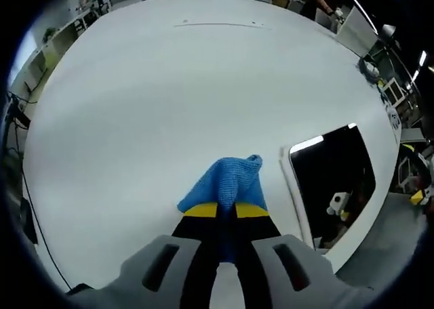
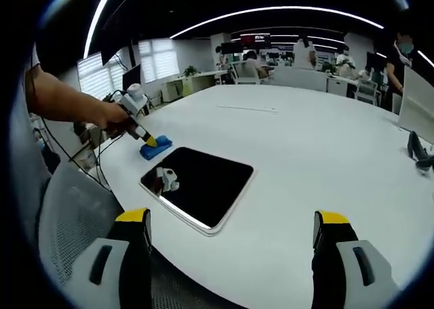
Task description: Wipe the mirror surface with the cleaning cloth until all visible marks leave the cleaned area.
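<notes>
A blue cleaning cloth [image 1: 229, 182] is pinched between the yellow-tipped jaws of my left gripper [image 1: 227, 211], over the white table just left of the mirror [image 1: 332, 180]. The mirror is a dark rounded rectangle with a white rim, lying flat near the table edge. In the right gripper view the mirror [image 2: 196, 185] lies ahead left, with the cloth [image 2: 155, 148] at its far left corner, held by the left gripper [image 2: 150, 142] in a person's hand. My right gripper [image 2: 230, 231] stands open, above the table's near edge, with nothing between its jaws.
The large white table [image 2: 319, 146] stretches far beyond the mirror. A mesh chair back [image 2: 68, 221] sits at the lower left. A dark object [image 2: 419, 152] lies at the right table edge. Desks, chairs and people fill the room behind.
</notes>
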Demonstrator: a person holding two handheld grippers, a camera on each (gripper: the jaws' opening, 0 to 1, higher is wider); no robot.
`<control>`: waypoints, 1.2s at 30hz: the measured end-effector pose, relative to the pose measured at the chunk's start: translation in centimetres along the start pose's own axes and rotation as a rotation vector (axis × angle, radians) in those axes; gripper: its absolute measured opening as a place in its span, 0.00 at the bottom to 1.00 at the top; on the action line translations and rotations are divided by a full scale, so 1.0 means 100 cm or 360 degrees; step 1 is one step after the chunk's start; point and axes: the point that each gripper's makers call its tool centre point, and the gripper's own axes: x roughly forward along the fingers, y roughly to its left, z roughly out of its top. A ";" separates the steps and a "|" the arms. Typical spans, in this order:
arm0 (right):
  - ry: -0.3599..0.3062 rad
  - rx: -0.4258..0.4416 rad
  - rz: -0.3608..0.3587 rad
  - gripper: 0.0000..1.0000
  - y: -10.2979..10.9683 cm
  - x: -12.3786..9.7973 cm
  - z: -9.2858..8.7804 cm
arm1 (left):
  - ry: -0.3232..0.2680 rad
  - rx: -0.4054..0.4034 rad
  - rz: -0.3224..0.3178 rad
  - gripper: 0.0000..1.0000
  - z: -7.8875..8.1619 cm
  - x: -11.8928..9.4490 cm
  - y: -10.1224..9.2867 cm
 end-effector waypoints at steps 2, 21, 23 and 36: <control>0.0014 -0.0014 -0.0009 0.99 0.000 0.001 -0.001 | 0.0036 0.0008 -0.0062 0.03 -0.002 0.000 0.001; -0.0019 0.0021 -0.0021 0.99 -0.003 -0.002 0.002 | -0.0076 -0.0321 -0.0209 0.04 0.029 -0.016 -0.034; -0.0013 0.0009 -0.0024 0.99 -0.002 -0.001 0.001 | -0.0080 -0.0320 -0.0184 0.04 0.035 -0.018 -0.034; -0.0039 0.0020 -0.0036 0.99 -0.004 -0.003 0.004 | 0.0018 -0.0400 -0.0245 0.03 0.033 0.016 -0.073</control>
